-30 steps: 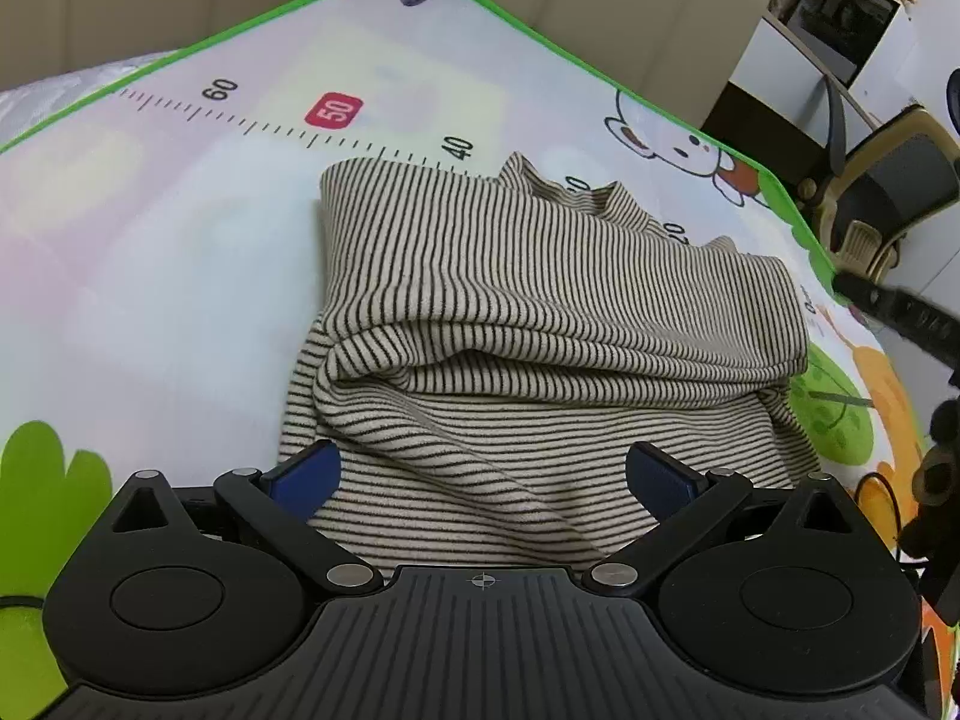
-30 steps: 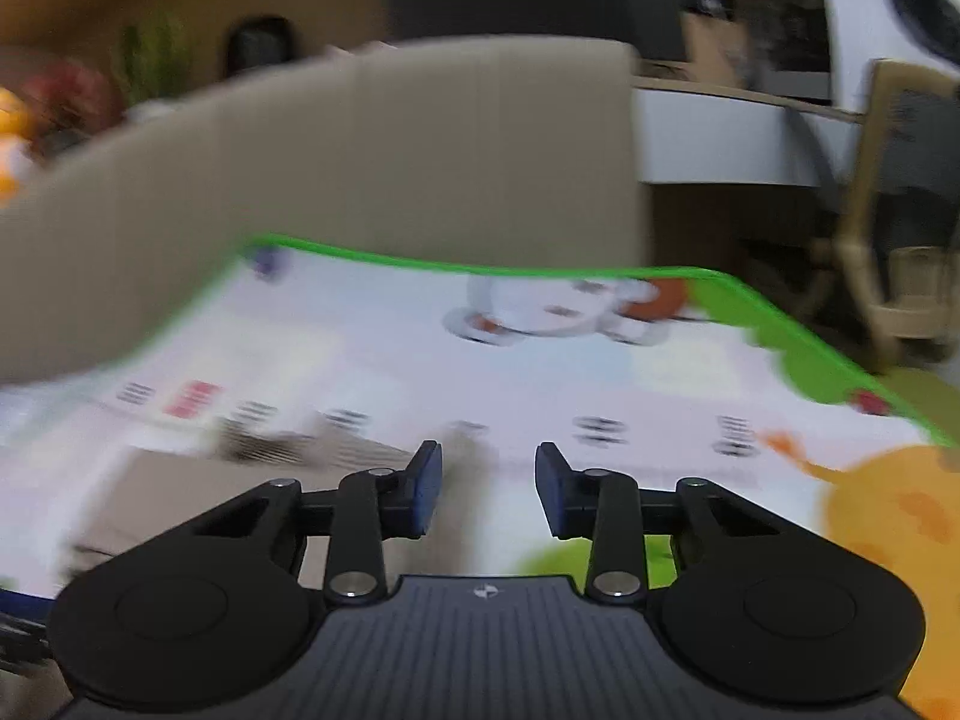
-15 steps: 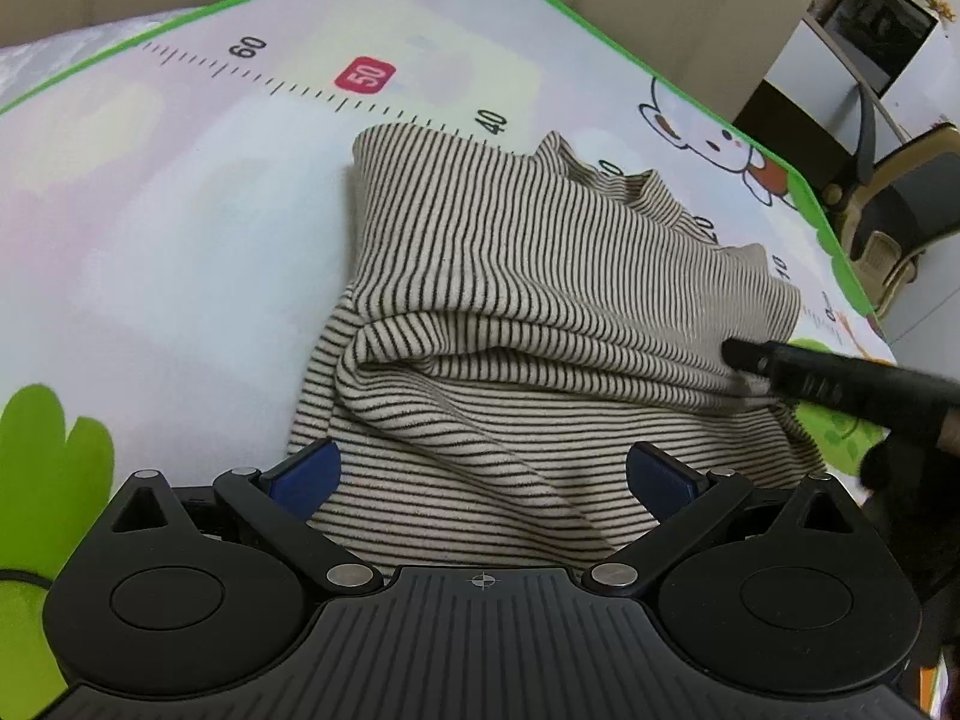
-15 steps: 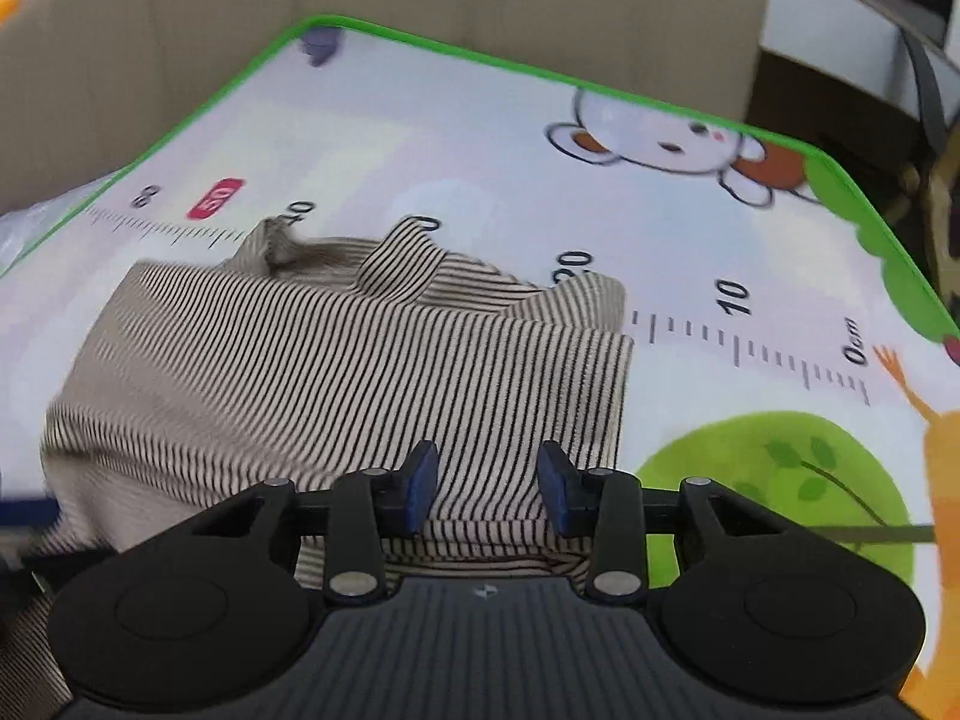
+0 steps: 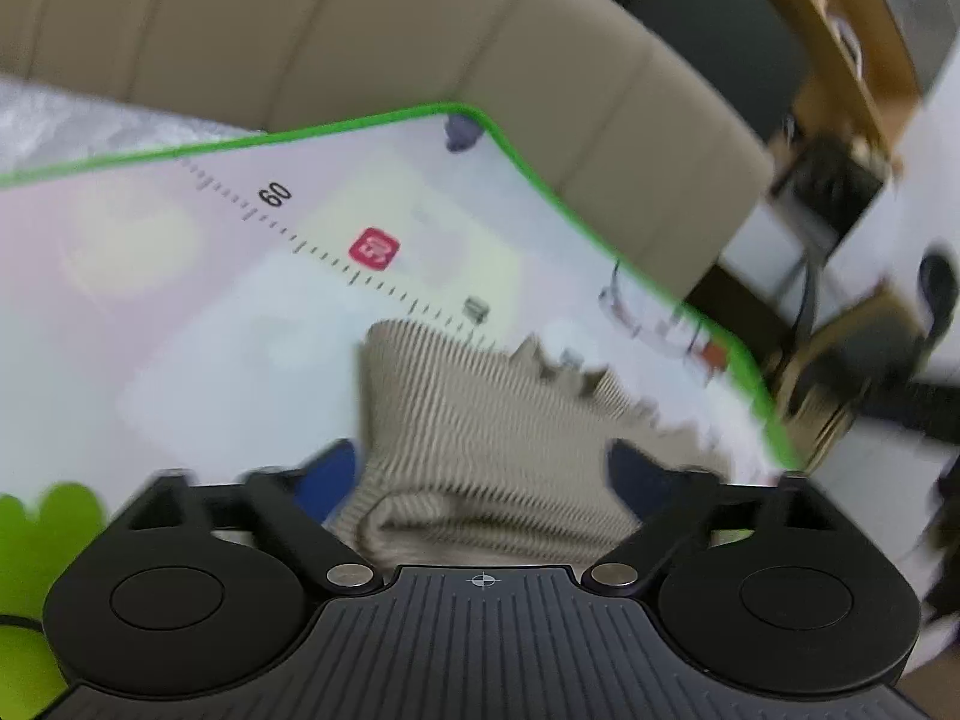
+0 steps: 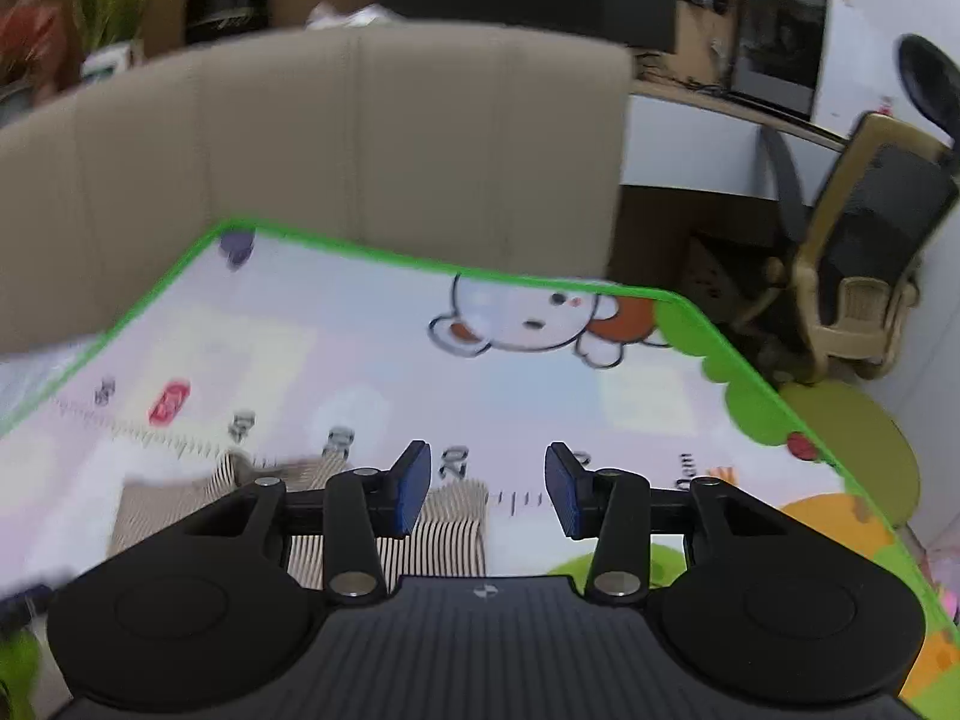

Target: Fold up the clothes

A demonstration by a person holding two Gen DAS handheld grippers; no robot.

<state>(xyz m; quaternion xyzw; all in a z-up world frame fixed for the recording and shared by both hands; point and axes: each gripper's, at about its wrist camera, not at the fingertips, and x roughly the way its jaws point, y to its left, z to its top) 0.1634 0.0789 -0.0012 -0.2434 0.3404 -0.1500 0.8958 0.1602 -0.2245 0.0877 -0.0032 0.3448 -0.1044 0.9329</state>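
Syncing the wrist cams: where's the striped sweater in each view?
Left wrist: striped sweater low centre, between the open left claw's fingers.
Right wrist: striped sweater low left, partly behind the open right claw.
Shared landmark: red 50 label.

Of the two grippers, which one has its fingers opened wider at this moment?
The left gripper: its blue pads stand far apart, either side of the folded beige striped sweater. The right gripper is open too, but with a clearly narrower gap.
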